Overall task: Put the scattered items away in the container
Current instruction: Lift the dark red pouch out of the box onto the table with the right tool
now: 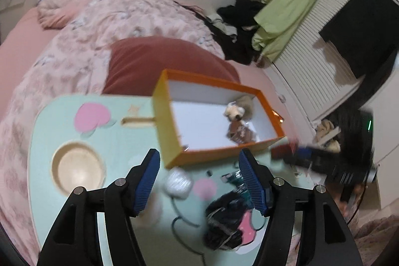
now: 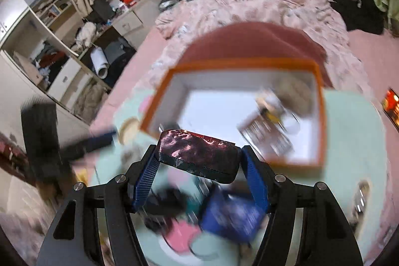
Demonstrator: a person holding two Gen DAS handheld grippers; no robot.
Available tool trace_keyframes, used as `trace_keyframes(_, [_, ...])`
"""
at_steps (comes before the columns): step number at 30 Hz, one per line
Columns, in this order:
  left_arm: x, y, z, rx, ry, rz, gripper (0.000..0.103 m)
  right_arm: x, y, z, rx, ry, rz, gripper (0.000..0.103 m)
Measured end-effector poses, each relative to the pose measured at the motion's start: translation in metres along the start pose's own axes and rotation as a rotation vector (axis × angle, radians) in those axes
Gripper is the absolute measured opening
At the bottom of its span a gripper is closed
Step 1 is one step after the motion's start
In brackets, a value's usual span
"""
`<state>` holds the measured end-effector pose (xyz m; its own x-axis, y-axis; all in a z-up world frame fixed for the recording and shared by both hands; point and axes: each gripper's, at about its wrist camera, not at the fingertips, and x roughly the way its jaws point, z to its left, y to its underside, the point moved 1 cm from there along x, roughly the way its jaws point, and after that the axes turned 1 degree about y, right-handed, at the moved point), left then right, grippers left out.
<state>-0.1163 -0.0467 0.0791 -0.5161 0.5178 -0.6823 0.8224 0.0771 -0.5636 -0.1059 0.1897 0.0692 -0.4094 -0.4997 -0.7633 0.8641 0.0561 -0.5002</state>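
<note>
Right gripper [image 2: 198, 161]: jaws set moderately wide, both blue pads pressed on the ends of a dark red glossy pouch [image 2: 198, 157], which spans the gap crosswise and is carried clear of the tray table [image 2: 354, 141]. The pouch sits just short of the near wall of the orange box [image 2: 172, 84], whose white floor already holds a small plush toy [image 2: 271, 101] and a packet [image 2: 268, 135] toward its right end. Strong blur in this view, so exact clearance over the rim cannot be told. Judgement: the step in hand is carry-and-drop. Bring the pouch fully past the near rim, over the bare left part of the floor, then part the jaws; releasing early risks it catching on the rim and falling back outside. Left gripper [image 1: 199, 176]: jaws apart, nothing between the pads, hovering above the mint table near the box's front corner. Under it lie a white wrapped item [image 1: 177, 185] and a black bundle [image 1: 224, 221], both outside the box. Keep the left one clear of the right gripper's path.
</note>
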Motion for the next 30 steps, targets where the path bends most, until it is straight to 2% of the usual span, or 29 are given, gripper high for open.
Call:
trace_keyframes(5, [0.025, -0.027, -0.032, 0.043, 0.052, 0.090, 0.071, 0.001, 0.036, -0.012, 0.012, 0.039, 0.029, 0.067])
trace_keyframes(9, [0.058, -0.045, -0.057, 0.066, 0.066, 0.181, 0.071, 0.010, 0.050, -0.010, 0.026, 0.010, 0.031, 0.067])
trace_keyframes(15, [0.111, -0.052, -0.075, 0.088, -0.004, 0.339, 0.071, 0.015, 0.051, -0.008, 0.056, -0.019, -0.019, 0.068])
trace_keyframes(19, [0.141, -0.052, -0.081, 0.110, -0.064, 0.423, 0.071, 0.004, 0.058, -0.020, 0.103, -0.066, -0.054, 0.077])
trace_keyframes(23, [0.171, -0.048, -0.093, 0.156, -0.069, 0.514, 0.071, -0.003, 0.060, -0.031, 0.128, -0.104, -0.066, 0.077])
trace_keyframes(26, [0.191, -0.044, -0.098, 0.152, -0.068, 0.576, 0.071, -0.003, 0.058, -0.036, 0.148, -0.111, -0.067, 0.077])
trace_keyframes(30, [0.212, -0.038, -0.099, 0.171, -0.158, 0.612, 0.072, -0.001, 0.060, -0.038, 0.155, -0.123, -0.067, 0.077])
